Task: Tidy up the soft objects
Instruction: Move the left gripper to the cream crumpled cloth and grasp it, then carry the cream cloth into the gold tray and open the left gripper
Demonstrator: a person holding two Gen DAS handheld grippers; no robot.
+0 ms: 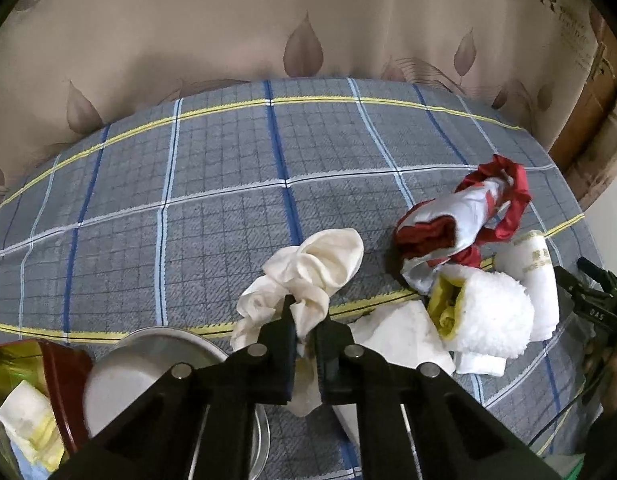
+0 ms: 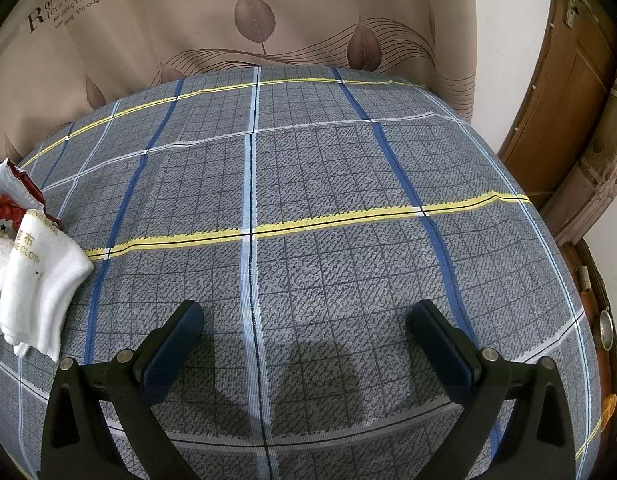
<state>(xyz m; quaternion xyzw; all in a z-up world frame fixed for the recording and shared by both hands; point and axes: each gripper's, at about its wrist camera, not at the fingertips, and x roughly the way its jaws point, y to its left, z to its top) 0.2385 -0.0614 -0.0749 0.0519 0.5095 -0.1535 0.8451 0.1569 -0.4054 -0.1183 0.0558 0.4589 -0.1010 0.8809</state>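
Note:
My left gripper is shut on a crumpled cream cloth, pinching a fold of it just above the plaid bedcover. To its right lie a red and silver satin cloth, a fluffy white roll with a yellow core, a folded white towel with gold lettering and a flat white cloth. In the right wrist view my right gripper hangs open over bare plaid bedcover, with nothing between its fingers. The lettered white towel lies at the left edge there.
A round metal bowl sits at the lower left of the left wrist view, beside a red and gold box holding a white and yellow cloth. A leaf-print curtain hangs behind the bed. A wooden door stands at the right.

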